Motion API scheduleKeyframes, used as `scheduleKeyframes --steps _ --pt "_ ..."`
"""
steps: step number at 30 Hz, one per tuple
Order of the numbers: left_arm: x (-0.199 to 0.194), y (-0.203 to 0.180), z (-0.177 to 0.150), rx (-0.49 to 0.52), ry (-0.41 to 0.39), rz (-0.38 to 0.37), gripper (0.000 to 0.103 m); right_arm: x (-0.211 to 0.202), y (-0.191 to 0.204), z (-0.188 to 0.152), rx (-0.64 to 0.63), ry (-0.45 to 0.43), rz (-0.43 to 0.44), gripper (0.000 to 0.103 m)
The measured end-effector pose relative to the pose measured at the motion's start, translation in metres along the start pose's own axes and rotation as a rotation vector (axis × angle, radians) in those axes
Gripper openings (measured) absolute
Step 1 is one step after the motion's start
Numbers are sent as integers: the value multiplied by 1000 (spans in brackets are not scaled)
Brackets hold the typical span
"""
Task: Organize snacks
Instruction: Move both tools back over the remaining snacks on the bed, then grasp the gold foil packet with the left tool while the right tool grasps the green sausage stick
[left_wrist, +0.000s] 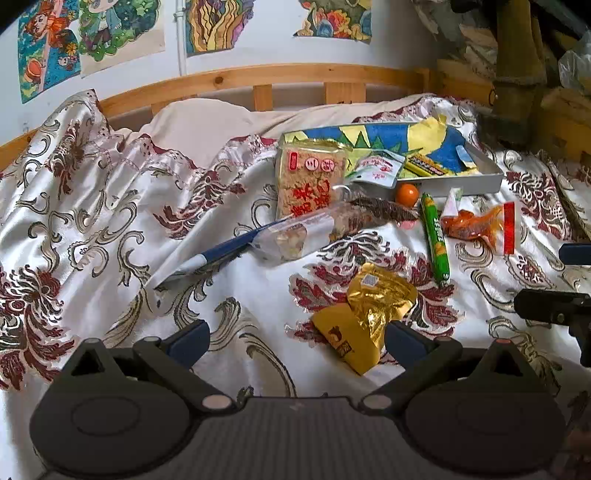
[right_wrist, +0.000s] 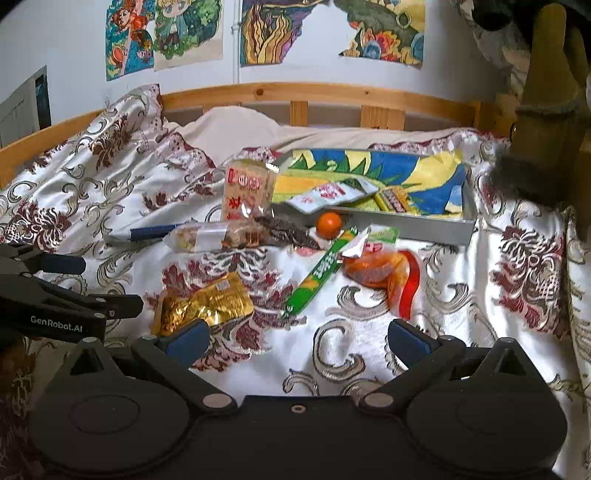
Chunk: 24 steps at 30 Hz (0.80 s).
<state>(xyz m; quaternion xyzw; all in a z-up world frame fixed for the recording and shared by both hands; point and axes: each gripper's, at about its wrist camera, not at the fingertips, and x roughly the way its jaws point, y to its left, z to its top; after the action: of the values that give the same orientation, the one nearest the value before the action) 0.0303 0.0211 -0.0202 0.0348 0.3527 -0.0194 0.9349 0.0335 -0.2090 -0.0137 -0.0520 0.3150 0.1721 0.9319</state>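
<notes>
Snacks lie on a patterned bedspread. A grey tray (left_wrist: 480, 181) (right_wrist: 436, 225) with a colourful paper lining holds a white packet (left_wrist: 376, 168) (right_wrist: 325, 195) and a striped bar (left_wrist: 424, 166). In front of it lie a tan rice-cake pack (left_wrist: 306, 181) (right_wrist: 245, 192), a clear nut bag (left_wrist: 295, 236) (right_wrist: 207, 236), an orange ball (left_wrist: 407, 193) (right_wrist: 329, 223), a green sausage stick (left_wrist: 436, 240) (right_wrist: 321, 269), an orange-red packet (left_wrist: 480, 225) (right_wrist: 384, 273) and a gold foil packet (left_wrist: 373, 306) (right_wrist: 207, 302). My left gripper (left_wrist: 295, 339) is open, its right finger beside the gold packet. My right gripper (right_wrist: 295, 339) is open and empty.
A wooden bed rail (left_wrist: 258, 79) (right_wrist: 314, 92) and a wall with posters run along the back. A cream pillow (left_wrist: 207, 118) lies behind the snacks. Dark clutter (left_wrist: 517, 74) stands at the right. The other gripper shows at the right edge (left_wrist: 554, 310) and left edge (right_wrist: 66, 306).
</notes>
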Motion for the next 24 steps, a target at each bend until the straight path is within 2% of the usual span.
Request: scheduleKeyframes --steps 19,24 --pt "25 -5 -1 -19 31 -28 102 22 -15 -4 44 74 -34 102" --pt "29 -10 0 17 14 -42 102 27 -18 0 46 70 -39 102"
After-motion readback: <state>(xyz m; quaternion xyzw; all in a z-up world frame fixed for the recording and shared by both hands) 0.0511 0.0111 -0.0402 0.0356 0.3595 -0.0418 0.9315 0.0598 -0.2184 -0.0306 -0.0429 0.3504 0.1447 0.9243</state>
